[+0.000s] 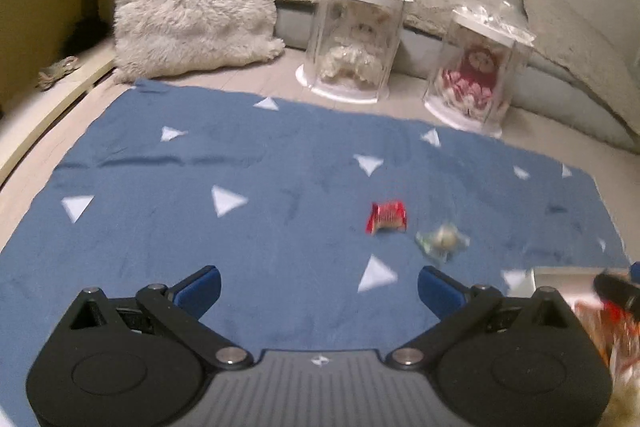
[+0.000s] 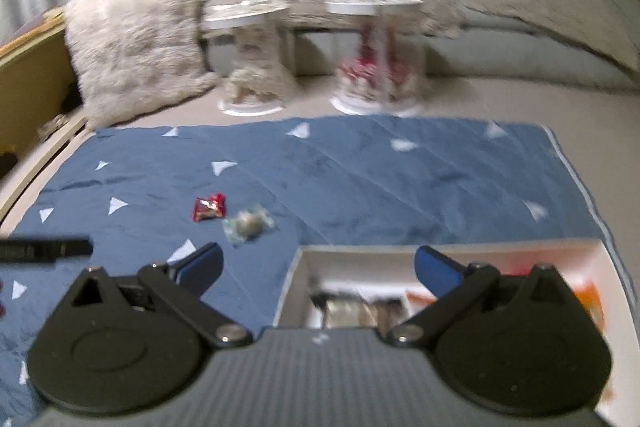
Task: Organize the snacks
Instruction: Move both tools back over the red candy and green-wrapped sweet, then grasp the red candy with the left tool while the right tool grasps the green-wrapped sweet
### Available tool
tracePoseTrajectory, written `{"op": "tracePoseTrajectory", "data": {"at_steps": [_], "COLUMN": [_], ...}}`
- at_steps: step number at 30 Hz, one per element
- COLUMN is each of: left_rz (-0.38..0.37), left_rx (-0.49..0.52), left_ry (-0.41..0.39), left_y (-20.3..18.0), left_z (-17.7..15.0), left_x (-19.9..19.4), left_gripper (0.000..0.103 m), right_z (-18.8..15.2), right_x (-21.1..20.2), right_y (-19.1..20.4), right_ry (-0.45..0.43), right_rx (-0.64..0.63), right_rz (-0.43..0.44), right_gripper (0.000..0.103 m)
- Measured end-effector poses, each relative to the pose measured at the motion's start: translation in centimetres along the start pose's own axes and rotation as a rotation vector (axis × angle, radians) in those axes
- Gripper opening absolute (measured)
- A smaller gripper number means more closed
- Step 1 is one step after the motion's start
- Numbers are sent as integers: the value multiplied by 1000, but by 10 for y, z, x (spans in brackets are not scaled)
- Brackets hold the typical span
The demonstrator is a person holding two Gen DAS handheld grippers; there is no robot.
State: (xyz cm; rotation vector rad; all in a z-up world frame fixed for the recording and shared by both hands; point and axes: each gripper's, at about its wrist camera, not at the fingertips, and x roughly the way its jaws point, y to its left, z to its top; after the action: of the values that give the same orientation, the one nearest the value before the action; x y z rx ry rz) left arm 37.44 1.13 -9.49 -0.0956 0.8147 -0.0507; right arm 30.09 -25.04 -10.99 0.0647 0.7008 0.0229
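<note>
— Where are the snacks?

— A red foil-wrapped candy (image 1: 387, 218) and a clear-wrapped pale round sweet (image 1: 441, 241) lie just beside each other on the blue cloth with white triangles (image 1: 240, 167), ahead of the left gripper (image 1: 319, 290) and slightly to its right.

— Is it holding anything?

— No, its blue-padded fingers (image 1: 200, 287) are spread wide, empty.

— And the other?

— The right gripper (image 2: 319, 273) gapes empty too, over a white rectangular box (image 2: 294, 279) with blurred packets inside. Both sweets sit ahead to its left.
</note>
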Motion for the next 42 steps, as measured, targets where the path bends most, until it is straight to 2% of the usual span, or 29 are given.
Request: {"op": "tracePoseTrajectory", "data": {"at_steps": [6, 13, 18, 23, 27, 29, 31, 34, 36, 38, 42], "left_rz": [-38, -58, -83, -121, -120, -107, -96, -110, -112, -103, -81], "left_rx": [-2, 65, 55, 36, 18, 11, 7, 1, 5, 6, 8], "left_ry": [23, 102, 154, 225, 220, 211, 210, 214, 206, 195, 181], "left_y": [-14, -36, -48, -58, -60, -59, -56, -51, -51, -50, -46], "left_z": [36, 54, 52, 46, 41, 42, 43, 44, 44, 43, 39], "left_x": [43, 105, 142, 169, 175, 175, 175, 174, 172, 168, 155], "left_gripper": [103, 101, 90, 67, 64, 51, 43, 40, 38, 36, 36], "right_z": [24, 41, 42, 38, 33, 31, 31, 32, 32, 29, 29], "right_x": [44, 99, 137, 163, 173, 178, 183, 189, 187, 185, 173], "right_y": [20, 60, 74, 78, 74, 74, 74, 66, 66, 69, 71], "right_ry": [17, 68, 145, 191, 220, 231, 240, 238, 224, 222, 221], "right_rx": [-124, -385, -455, -495, -511, -524, -523, -434, -434, -448, -420], "right_rz": [83, 171, 206, 201, 225, 232, 222, 233, 226, 225, 207], "right_gripper": [103, 98, 96, 93, 89, 83, 74, 65, 59, 46, 40]}}
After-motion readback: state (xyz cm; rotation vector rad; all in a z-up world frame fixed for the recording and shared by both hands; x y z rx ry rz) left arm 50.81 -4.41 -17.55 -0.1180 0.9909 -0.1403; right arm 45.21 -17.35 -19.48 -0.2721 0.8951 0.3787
